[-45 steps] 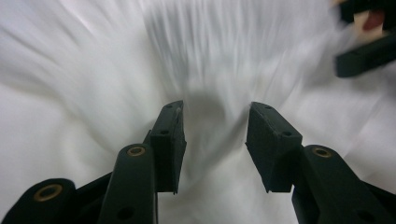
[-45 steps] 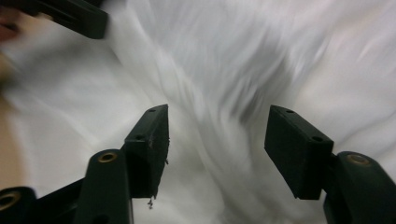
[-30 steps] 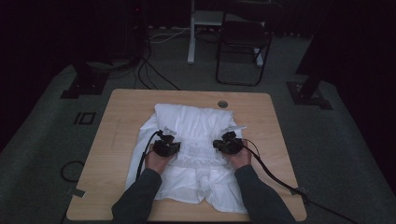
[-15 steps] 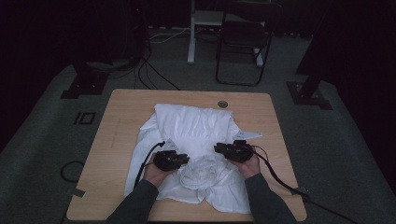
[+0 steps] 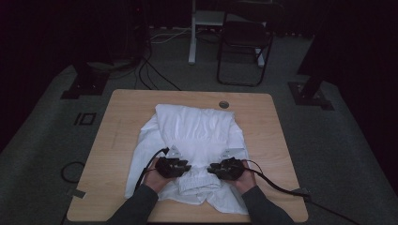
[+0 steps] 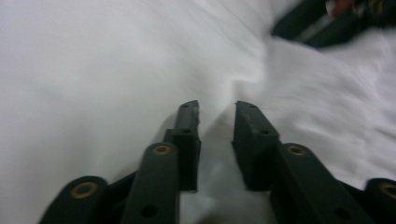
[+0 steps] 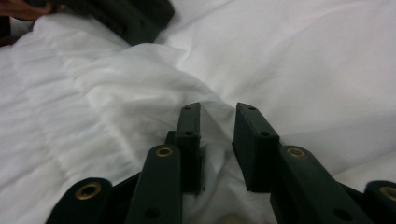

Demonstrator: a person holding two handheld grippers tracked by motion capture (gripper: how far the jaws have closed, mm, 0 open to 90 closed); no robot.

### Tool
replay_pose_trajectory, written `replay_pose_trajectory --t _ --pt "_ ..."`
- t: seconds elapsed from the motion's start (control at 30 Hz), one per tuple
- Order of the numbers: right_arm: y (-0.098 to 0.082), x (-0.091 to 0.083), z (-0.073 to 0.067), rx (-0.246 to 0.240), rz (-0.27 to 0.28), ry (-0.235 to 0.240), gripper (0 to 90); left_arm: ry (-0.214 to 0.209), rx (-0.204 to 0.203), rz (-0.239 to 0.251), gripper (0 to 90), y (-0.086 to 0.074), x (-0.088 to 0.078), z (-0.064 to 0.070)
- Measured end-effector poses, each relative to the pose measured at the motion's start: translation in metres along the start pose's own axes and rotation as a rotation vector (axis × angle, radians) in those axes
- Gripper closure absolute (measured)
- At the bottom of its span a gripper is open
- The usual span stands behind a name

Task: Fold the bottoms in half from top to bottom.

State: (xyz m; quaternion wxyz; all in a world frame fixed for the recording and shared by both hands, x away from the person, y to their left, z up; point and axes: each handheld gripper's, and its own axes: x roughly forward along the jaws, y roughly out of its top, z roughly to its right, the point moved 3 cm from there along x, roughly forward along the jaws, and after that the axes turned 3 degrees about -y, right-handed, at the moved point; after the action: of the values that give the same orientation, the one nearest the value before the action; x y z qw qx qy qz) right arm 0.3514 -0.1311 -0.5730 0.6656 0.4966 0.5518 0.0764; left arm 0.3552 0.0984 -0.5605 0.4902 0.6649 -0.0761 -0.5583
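White garment point(image 5: 195, 136), soft cotton-like cloth, lies crumpled & partly folded on the wooden counter point(image 5: 122, 122), roughly centre, w/ its near hem reaching toward the front edge. Far part is smoother, folded flat; near part is bunched into a wrinkled ridge. One flap spreads out to the left side, another to the front right corner.

**Garment on the table, grippers at its near end**

The garment point(image 5: 195, 136) lies across the middle of the table point(image 5: 117, 122). The left gripper point(image 5: 180, 167) and right gripper point(image 5: 217, 169) rest on its near part, side by side. A chair point(image 5: 244, 47) stands behind the table.
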Motion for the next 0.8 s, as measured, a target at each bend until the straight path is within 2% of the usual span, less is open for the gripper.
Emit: replay_pose_trajectory --t 0.03,0.07,0.1,0.2,0.3,0.33,0.37,0.4,0.43,0.47,0.5,0.53,0.57,0.6,0.63,0.67,0.7,0.8 --pt "0.007 -0.005 0.007 0.025 0.035 -0.021 65.3 0.055 -0.022 0.038 67.6 0.01 -0.007 -0.011" --pt "0.012 -0.008 0.011 0.03 0.058 -0.045 63.0 0.055 -0.022 0.038 67.0 0.01 -0.007 -0.011" --pt "0.019 -0.012 0.016 0.039 0.084 -0.071 61.1 0.092 -0.042 0.077 66.3 0.021 -0.012 -0.024" --pt "0.039 -0.016 0.035 0.063 0.141 -0.152 58.8 0.141 -0.064 0.108 64.8 0.038 -0.015 -0.044" --pt "0.056 -0.009 0.057 0.1 0.166 -0.202 58.5 0.184 -0.077 0.103 64.2 0.048 -0.01 -0.061" --pt "0.059 -0.006 0.062 0.112 0.167 -0.211 58.6 0.184 -0.077 0.103 64.1 0.048 -0.01 -0.061" --pt "0.063 -0.001 0.069 0.128 0.164 -0.222 59.3 0.207 -0.089 0.089 63.6 0.05 -0.003 -0.072" --pt "0.063 -0.001 0.069 0.128 0.164 -0.222 59.3 0.207 -0.089 0.089 63.2 0.05 -0.003 -0.072" --pt "0.066 0.009 0.079 0.138 0.153 -0.245 59.5 0.223 -0.099 0.067 62.4 0.049 0.006 -0.081" --pt "0.067 0.014 0.083 0.142 0.141 -0.256 59.8 0.223 -0.099 0.067 61.5 0.049 0.006 -0.081" --pt "0.065 0.021 0.089 0.147 0.111 -0.278 60.7 0.235 -0.109 0.034 60.7 0.042 0.016 -0.089" --pt "0.065 0.021 0.089 0.147 0.111 -0.278 60.7 0.235 -0.109 0.034 60.7 0.042 0.016 -0.089" --pt "0.056 0.033 0.097 0.159 0.042 -0.312 61.6 0.222 -0.14 0.02 60.9 0.032 0.022 -0.094" --pt "0.056 0.033 0.097 0.159 0.042 -0.312 61.6 0.222 -0.14 0.02 61.2 0.032 0.022 -0.094" --pt "0.047 0.039 0.1 0.169 0.011 -0.321 61.9 0.203 -0.164 0.031 61.4 0.023 0.024 -0.094" --pt "0.044 0.039 0.1 0.175 0.029 -0.318 62.0 0.203 -0.164 0.031 61.5 0.023 0.024 -0.094" --pt "0.04 0.037 0.1 0.194 0.047 -0.309 62.1 0.188 -0.187 0.06 61.7 0.016 0.021 -0.091" --pt "0.036 0.034 0.093 0.19 0.042 -0.297 62.2 0.18 -0.203 0.067 61.9 0.007 0.015 -0.078"
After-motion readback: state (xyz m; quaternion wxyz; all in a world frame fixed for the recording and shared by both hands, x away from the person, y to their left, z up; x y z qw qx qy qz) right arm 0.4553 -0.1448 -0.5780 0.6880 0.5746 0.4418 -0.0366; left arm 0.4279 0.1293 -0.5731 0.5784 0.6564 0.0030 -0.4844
